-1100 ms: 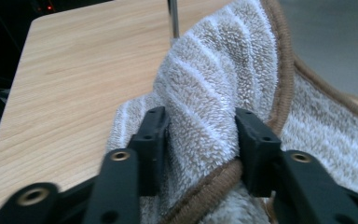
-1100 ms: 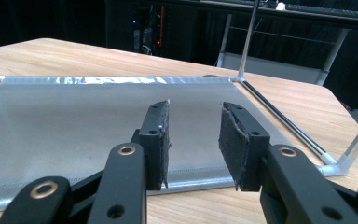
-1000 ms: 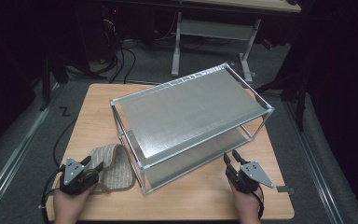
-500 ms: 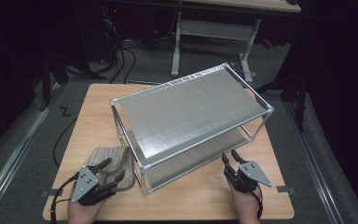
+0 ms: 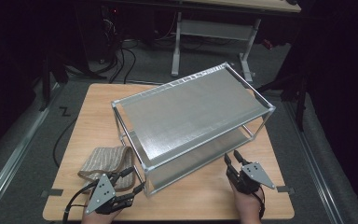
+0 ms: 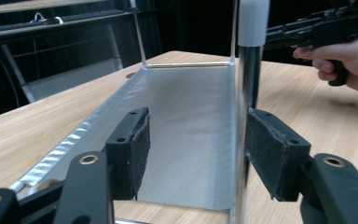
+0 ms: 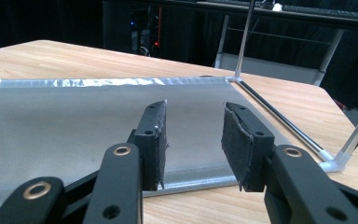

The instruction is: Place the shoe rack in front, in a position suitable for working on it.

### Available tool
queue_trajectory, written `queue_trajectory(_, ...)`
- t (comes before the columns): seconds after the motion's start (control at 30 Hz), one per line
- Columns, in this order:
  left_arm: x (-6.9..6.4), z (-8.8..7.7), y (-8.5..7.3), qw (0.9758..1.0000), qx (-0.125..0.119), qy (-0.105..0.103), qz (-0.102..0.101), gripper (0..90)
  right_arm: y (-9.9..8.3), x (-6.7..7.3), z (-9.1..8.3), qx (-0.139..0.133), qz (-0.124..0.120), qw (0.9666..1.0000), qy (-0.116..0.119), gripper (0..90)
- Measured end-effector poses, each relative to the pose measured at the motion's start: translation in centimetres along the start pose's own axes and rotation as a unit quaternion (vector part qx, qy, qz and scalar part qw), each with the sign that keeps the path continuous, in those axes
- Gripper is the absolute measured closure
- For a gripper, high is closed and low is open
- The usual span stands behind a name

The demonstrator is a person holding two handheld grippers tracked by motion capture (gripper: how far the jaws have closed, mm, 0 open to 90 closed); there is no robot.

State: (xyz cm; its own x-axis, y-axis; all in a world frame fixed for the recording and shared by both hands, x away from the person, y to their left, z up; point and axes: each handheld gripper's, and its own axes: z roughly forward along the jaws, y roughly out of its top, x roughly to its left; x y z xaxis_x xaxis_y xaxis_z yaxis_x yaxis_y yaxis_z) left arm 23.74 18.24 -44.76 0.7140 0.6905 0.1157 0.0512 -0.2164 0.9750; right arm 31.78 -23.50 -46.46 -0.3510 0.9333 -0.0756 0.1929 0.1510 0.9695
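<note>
A two-tier rack [image 5: 193, 112] with a metal frame and grey fabric shelves stands on the wooden table [image 5: 98, 100]. A folded beige cloth [image 5: 105, 161] lies at its front left. My left gripper [image 5: 137, 179] is open at the rack's near corner post [image 6: 248, 88]. The post stands between its jaws, right beside the right pad [image 6: 268, 149] and apart from the left one; the jaws have just been closing a little. My right gripper [image 5: 231, 157] is open at the front edge of the lower shelf [image 7: 74, 121], with nothing between its pads.
The person's right hand and its gripper [image 6: 335, 28] show beyond the post. A desk frame [image 5: 209, 32] and cables [image 5: 121, 51] stand on the floor behind the table. Bare wood lies along the table's front edge.
My left gripper has moved right, from beside the cloth to the rack's near corner post. The right gripper has kept still.
</note>
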Motion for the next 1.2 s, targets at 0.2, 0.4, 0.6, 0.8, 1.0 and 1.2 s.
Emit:
queue_trajectory(0.2,-0.8,0.4,0.3,0.9999,0.003,-0.015,-0.002,44.2,0.0,-0.2,-0.1,0.0,0.001,1.0,-0.002,60.3)
queue_trajectory(0.4,-2.0,1.6,0.5,0.9998,0.02,-0.006,0.004,71.3,-0.1,0.0,-0.1,0.001,0.001,1.0,-0.001,60.3)
queue_trajectory(0.6,-2.0,2.7,0.7,0.9996,0.025,0.002,-0.013,79.5,-0.2,-0.3,-0.5,0.001,0.001,1.0,-0.004,60.4)
queue_trajectory(0.8,-2.4,5.2,1.3,0.9994,0.025,0.002,-0.023,79.8,-0.3,-0.6,-1.2,-0.001,0.003,0.9999,-0.012,60.4)
queue_trajectory(1.0,-2.9,8.1,1.9,0.9995,0.021,-0.005,-0.025,79.8,-0.4,-0.8,-1.6,-0.001,0.005,0.9999,-0.016,60.4)
queue_trajectory(1.2,-3.7,9.8,2.4,0.9993,0.022,-0.016,-0.027,79.8,-0.4,-0.6,-1.8,-0.001,0.005,1.0,-0.007,60.4)
